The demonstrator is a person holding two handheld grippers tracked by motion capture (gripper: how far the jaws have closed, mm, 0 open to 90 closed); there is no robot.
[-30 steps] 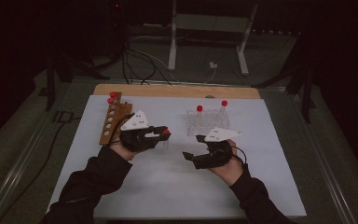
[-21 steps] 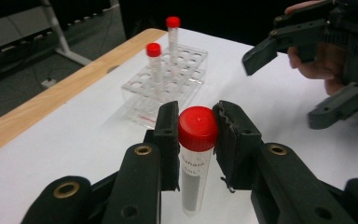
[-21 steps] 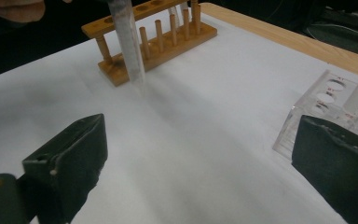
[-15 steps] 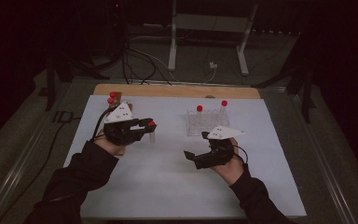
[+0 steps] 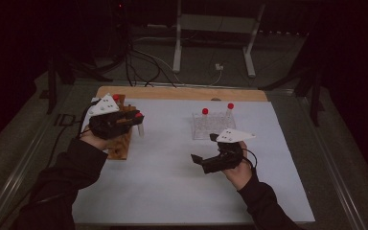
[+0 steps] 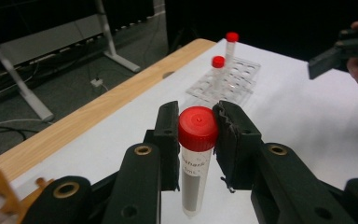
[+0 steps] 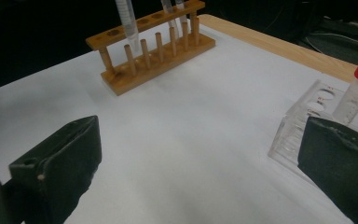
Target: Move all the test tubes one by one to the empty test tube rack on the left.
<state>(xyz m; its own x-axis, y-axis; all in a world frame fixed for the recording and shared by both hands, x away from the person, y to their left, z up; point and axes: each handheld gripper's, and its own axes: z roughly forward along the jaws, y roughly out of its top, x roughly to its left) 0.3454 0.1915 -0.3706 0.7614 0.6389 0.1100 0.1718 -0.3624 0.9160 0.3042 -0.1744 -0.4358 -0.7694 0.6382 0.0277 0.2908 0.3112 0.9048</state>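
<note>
Leftward and up goes my left gripper (image 6: 198,140), jaws pinching a red-capped tube (image 6: 196,161) above the wooden rack (image 5: 120,143); my right gripper (image 5: 206,152), jaws just spreading, holds nothing.

A red cap (image 6: 198,127) is topping the clear tube (image 6: 194,179); black jaws, a brown wooden rack (image 7: 154,52), a white table (image 5: 172,191) are showing.

Left tongs (image 6: 196,135): jaws clamped tight, pads pressing from both sides, pointing level toward the right.
Left forearm: dark sleeve, rising from the bottom left corner.
Right tongs (image 5: 206,152): jaws just opening, now spread wide, nothing between them.
Right hand (image 5: 237,168): grips the tongs' body from below.
</note>
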